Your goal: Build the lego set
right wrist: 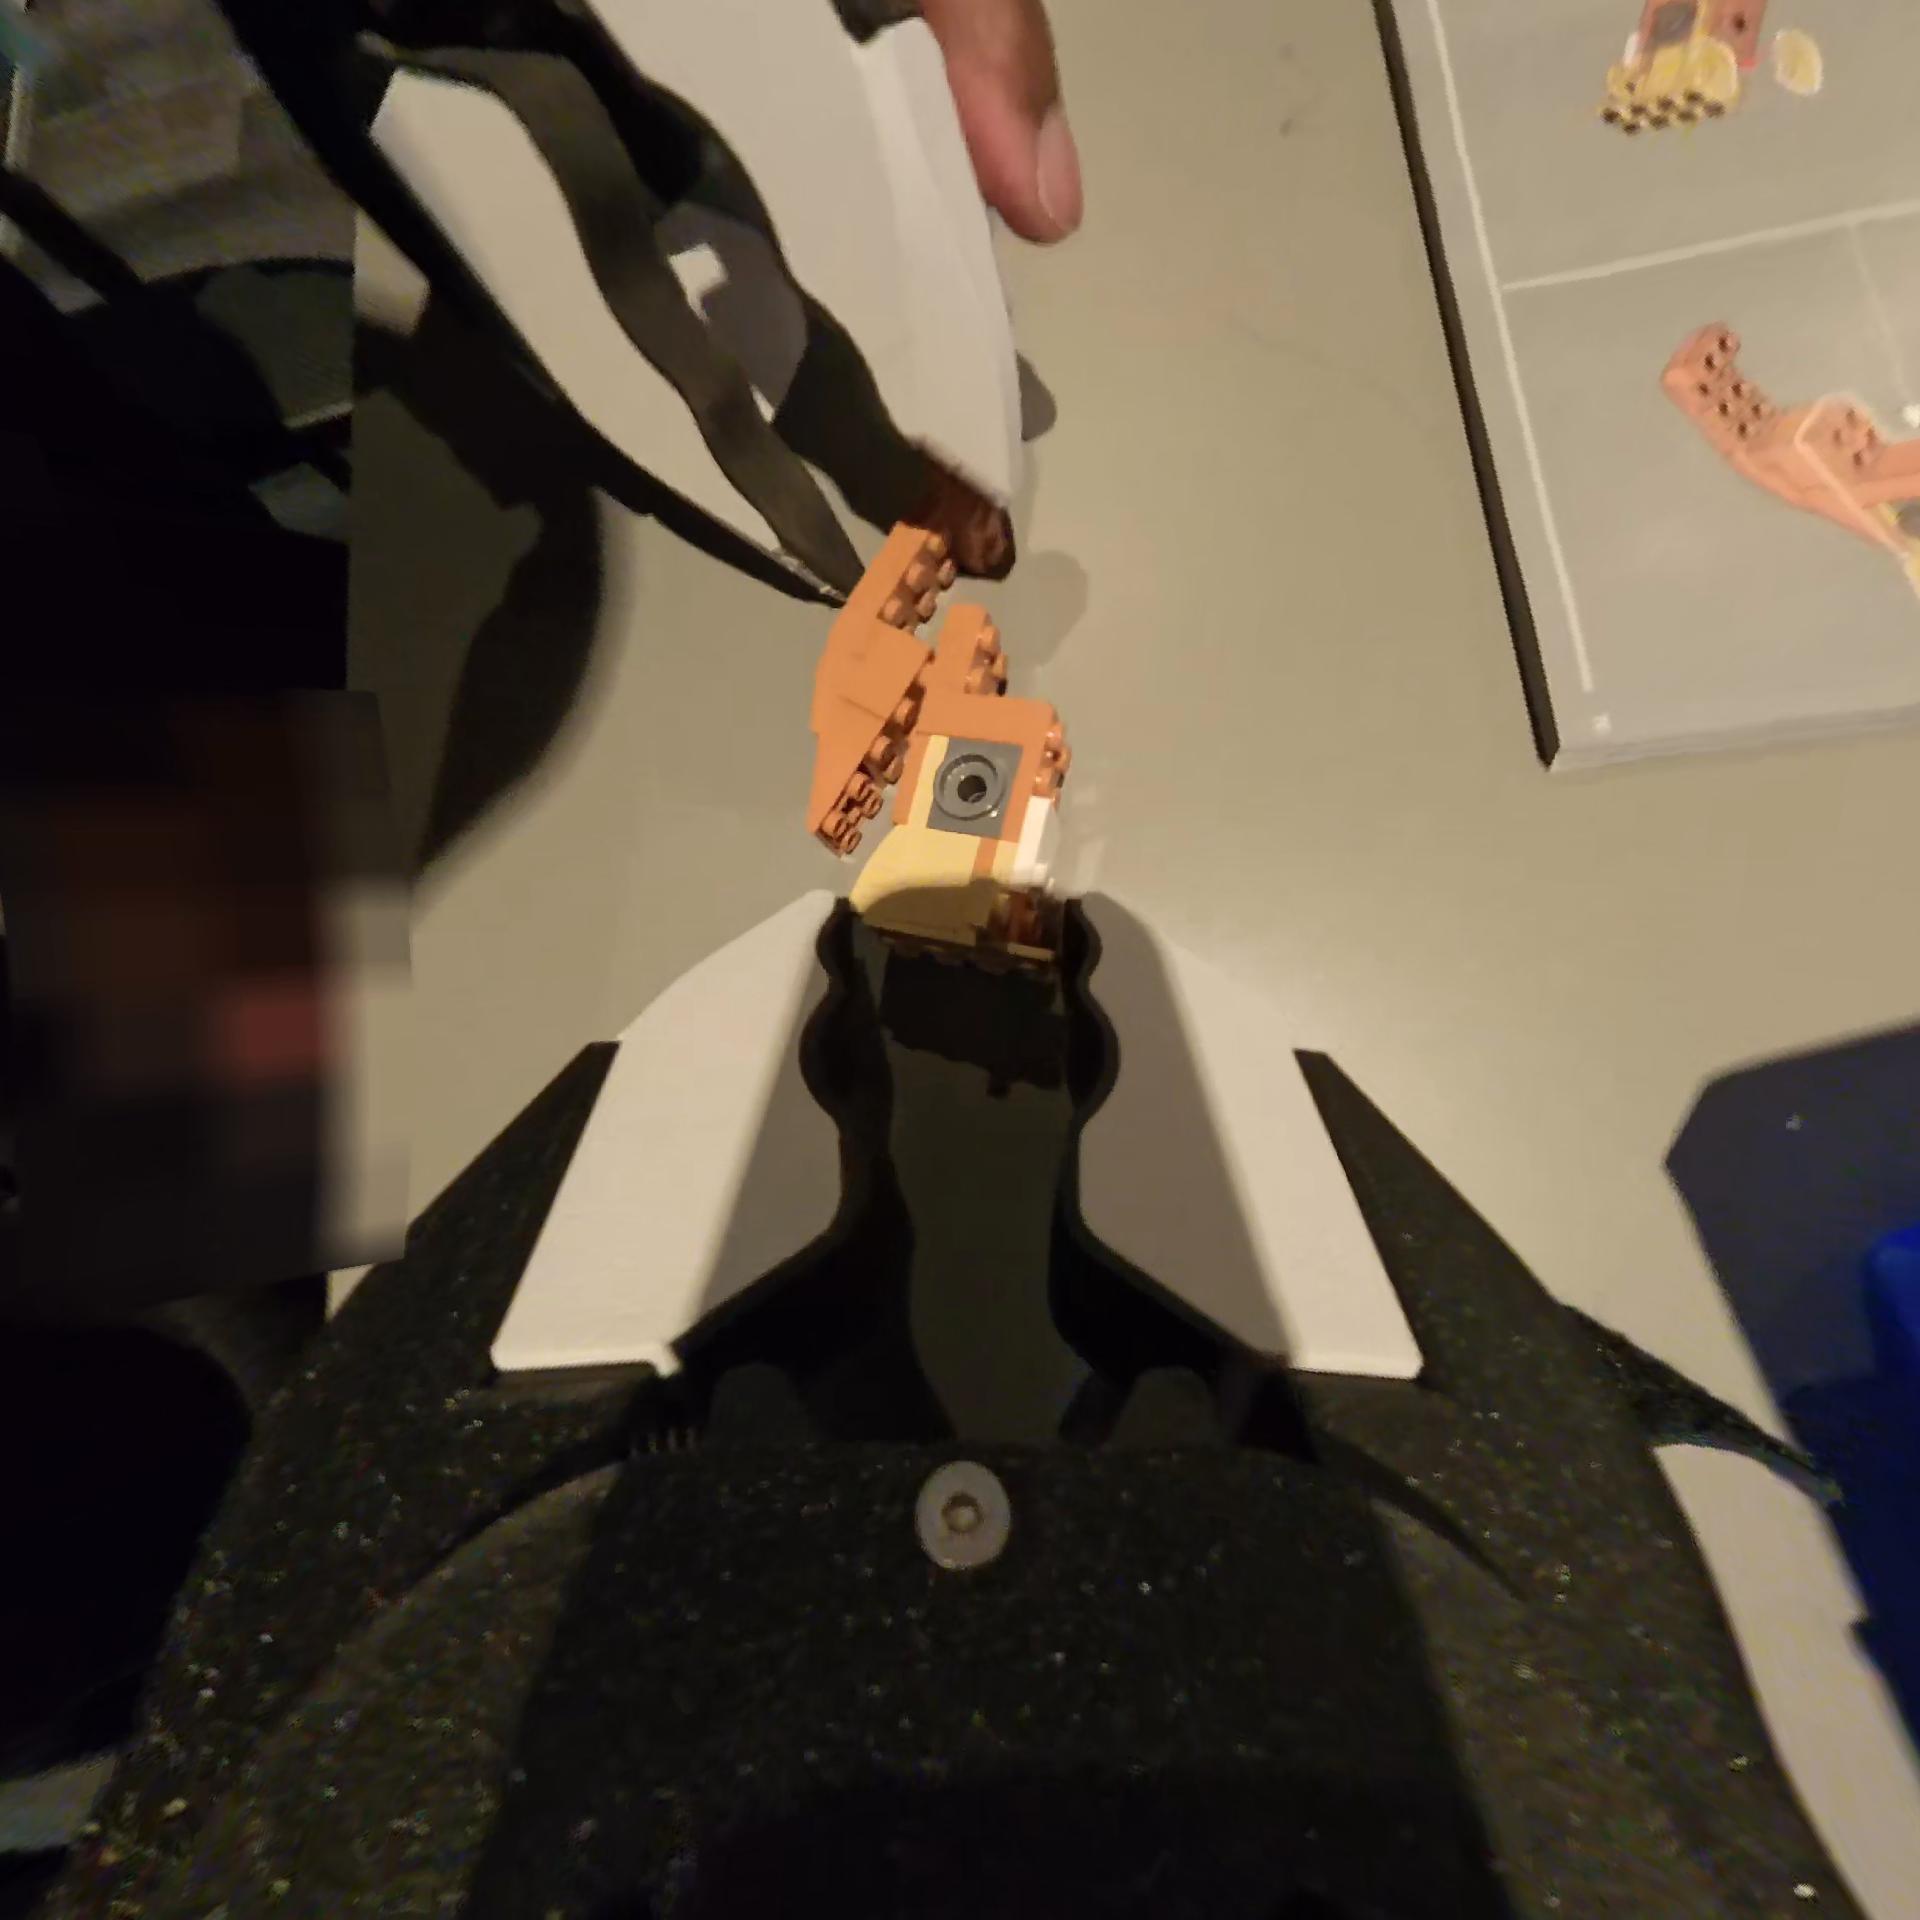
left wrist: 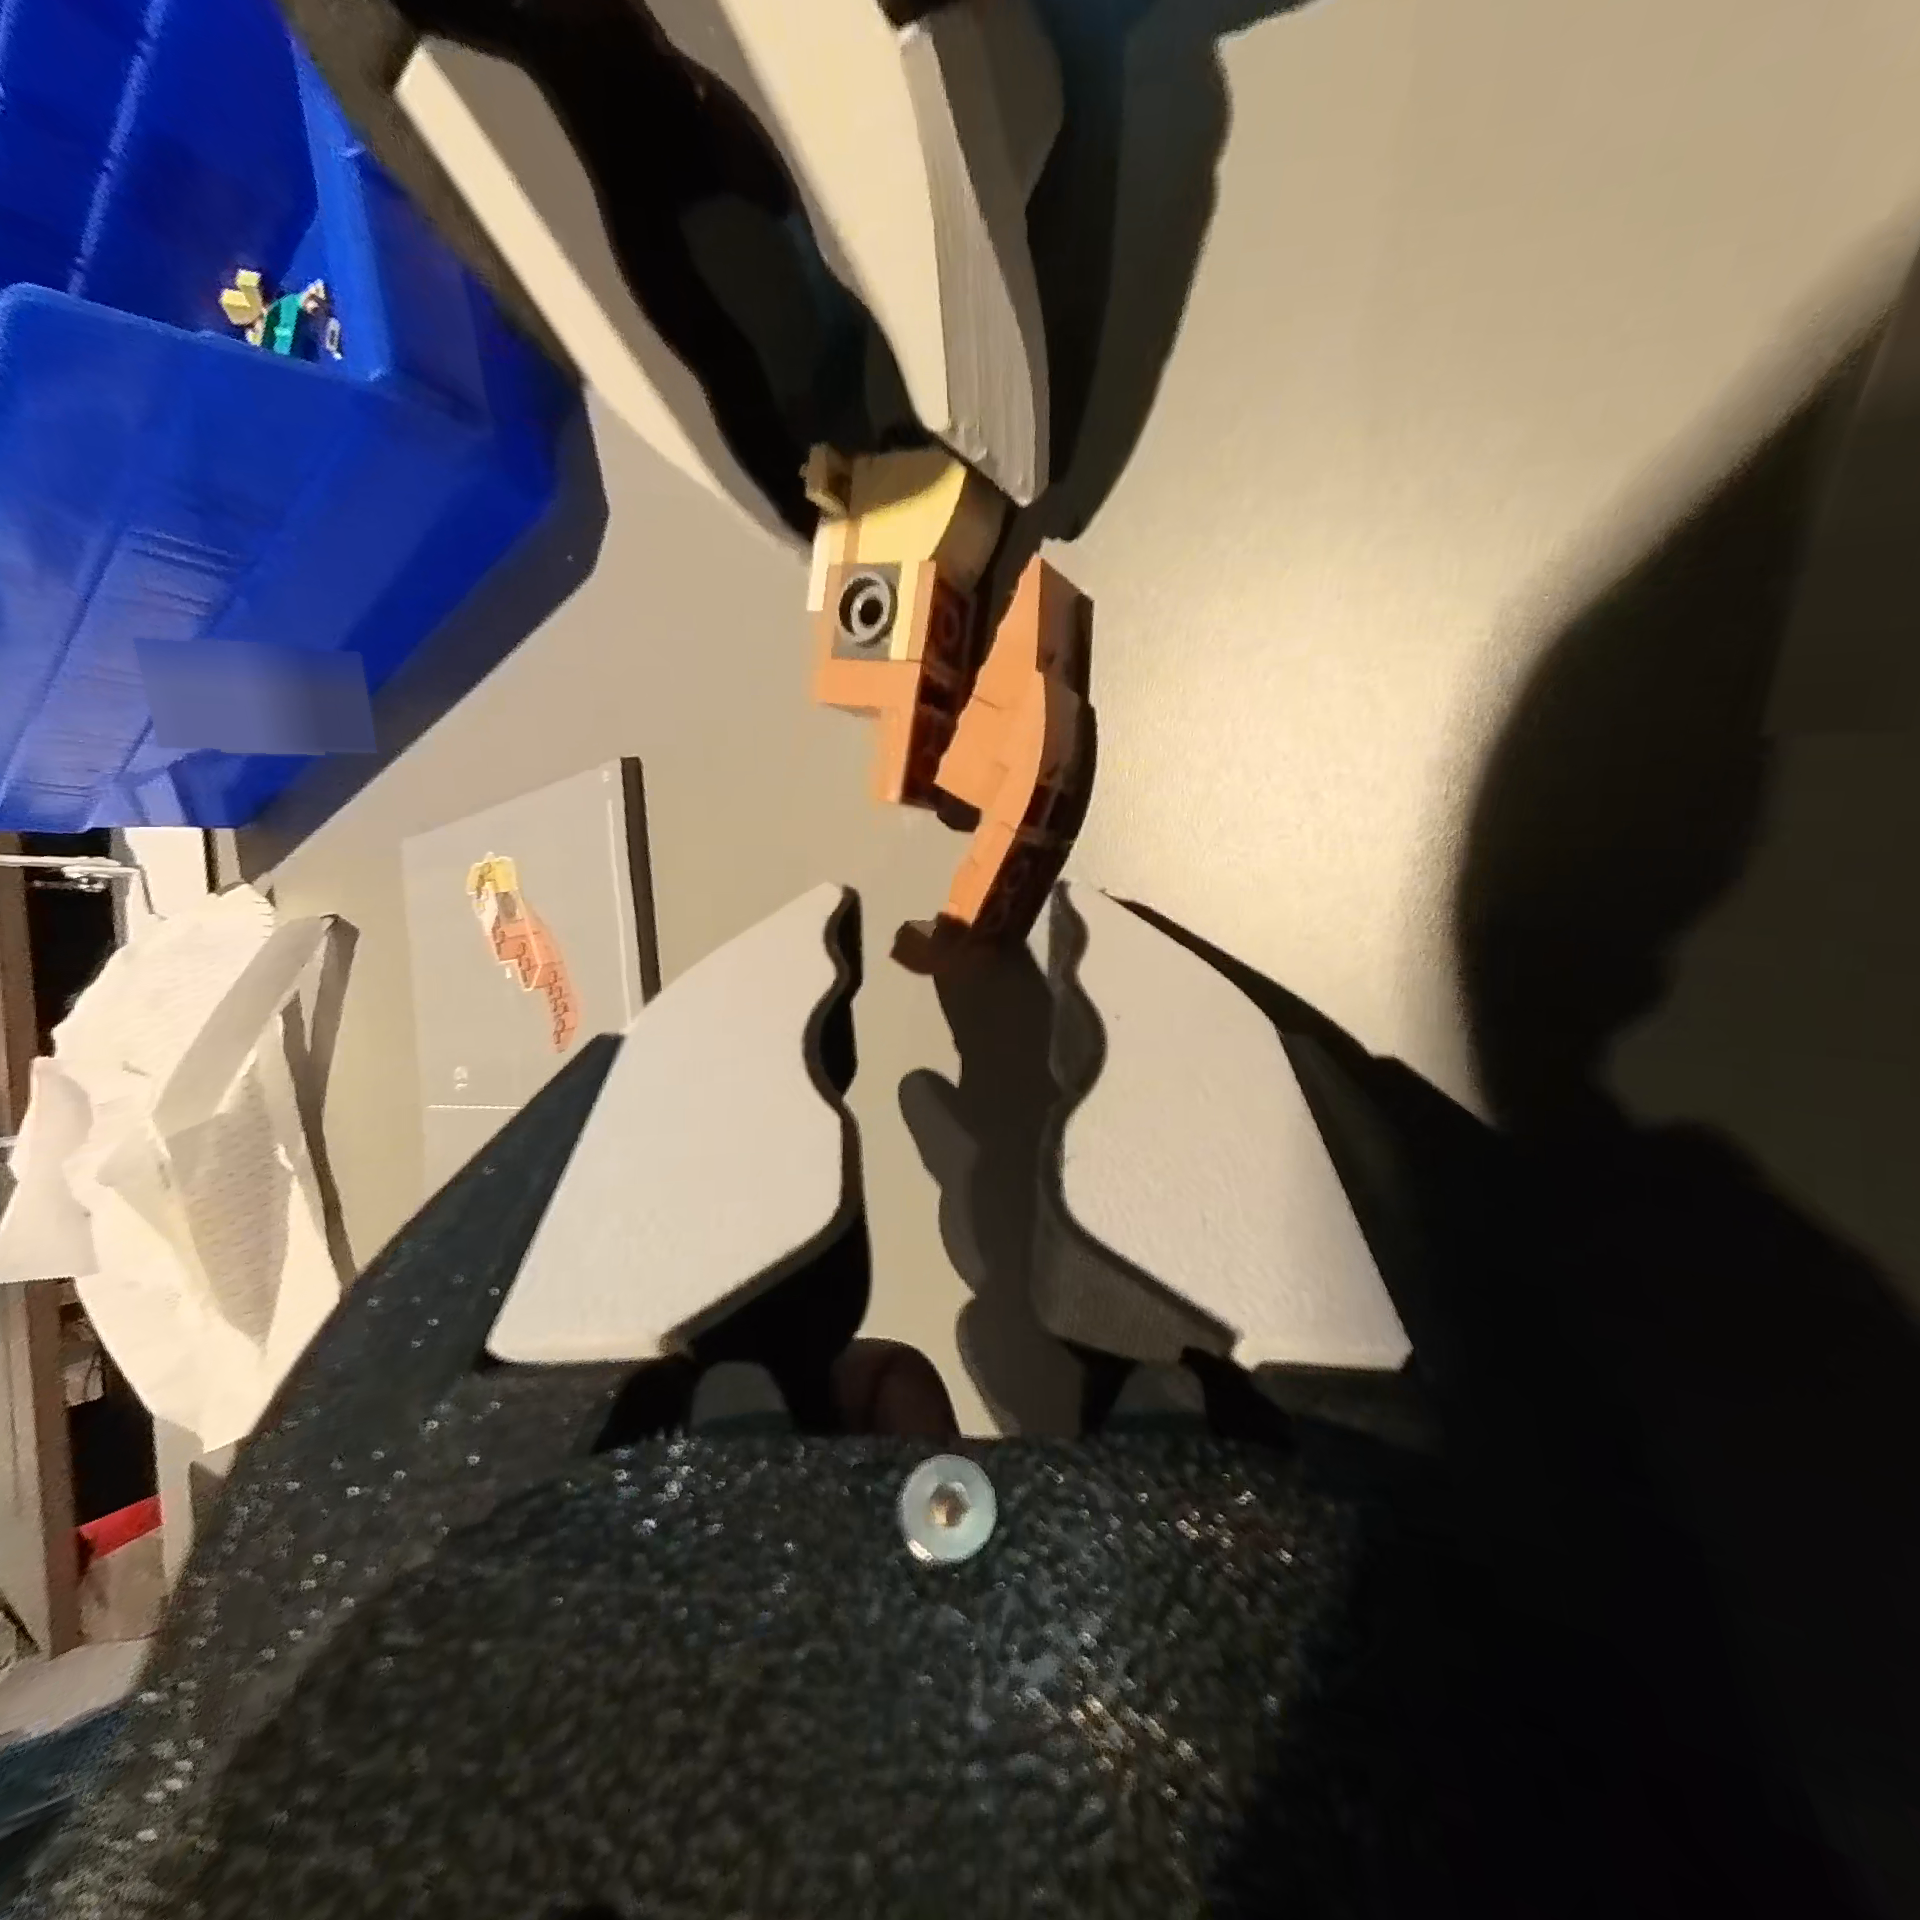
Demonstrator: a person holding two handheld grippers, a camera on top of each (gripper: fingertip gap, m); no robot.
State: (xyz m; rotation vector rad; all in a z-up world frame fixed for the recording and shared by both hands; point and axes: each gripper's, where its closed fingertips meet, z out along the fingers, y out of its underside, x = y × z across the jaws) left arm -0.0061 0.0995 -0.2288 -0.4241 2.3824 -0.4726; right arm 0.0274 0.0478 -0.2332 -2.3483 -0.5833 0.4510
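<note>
A partly built lego model, orange-brown with a tan end, a grey round-hole tile and a dark brown tail tip, hangs in the air over the grey table. My right gripper is shut on its tan end; it also shows at the top of the left wrist view. My left gripper is open, and the dark brown tail tip lies between its fingertips, close to the right one. In the right wrist view the left gripper reaches in from the upper left to the model.
A blue bin holding small loose pieces stands at the upper left. An open instruction booklet lies flat on the table, and shows too in the right wrist view. Crumpled white paper lies left. A person's finger rests on the left gripper.
</note>
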